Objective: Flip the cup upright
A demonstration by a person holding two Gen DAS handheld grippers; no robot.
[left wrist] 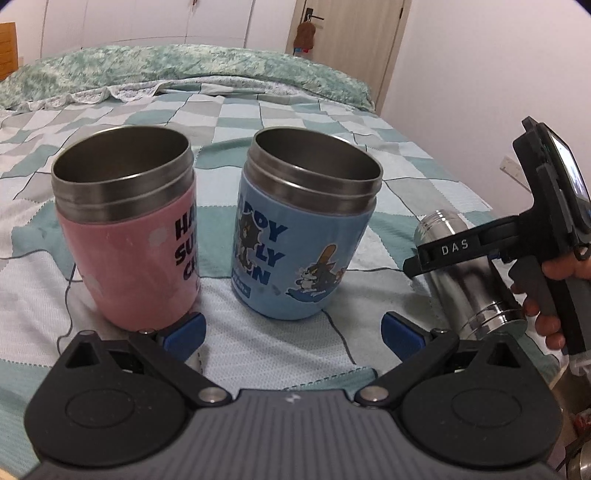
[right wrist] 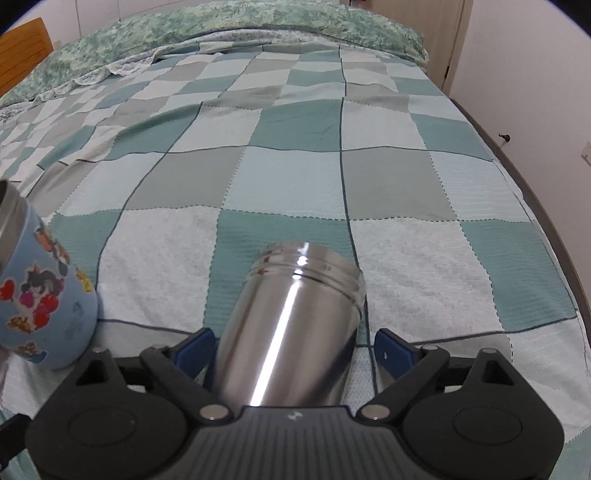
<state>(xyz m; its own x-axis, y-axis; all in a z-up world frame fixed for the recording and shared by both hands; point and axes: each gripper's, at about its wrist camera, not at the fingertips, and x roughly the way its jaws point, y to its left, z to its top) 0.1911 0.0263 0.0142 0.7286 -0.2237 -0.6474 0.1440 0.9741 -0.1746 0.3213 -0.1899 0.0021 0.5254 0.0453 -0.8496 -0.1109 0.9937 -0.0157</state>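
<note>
A shiny steel cup (right wrist: 291, 328) lies on its side on the checked bedspread, mouth pointing away from me. My right gripper (right wrist: 295, 350) is open, its blue pads either side of the cup's lower body, not closed on it. The cup also shows in the left wrist view (left wrist: 469, 273), partly behind the right gripper's black finger (left wrist: 443, 254). A pink cup (left wrist: 129, 236) and a blue cartoon cup (left wrist: 303, 240) stand upright. My left gripper (left wrist: 291, 334) is open and empty in front of them, its left pad close to the pink cup's base.
The checked bedspread (right wrist: 295, 177) stretches far ahead to a green patterned quilt (left wrist: 184, 70) at the back. The bed's right edge (right wrist: 535, 199) runs by a white wall. The blue cup (right wrist: 40, 295) stands left of the right gripper. A door (left wrist: 351, 29) is behind.
</note>
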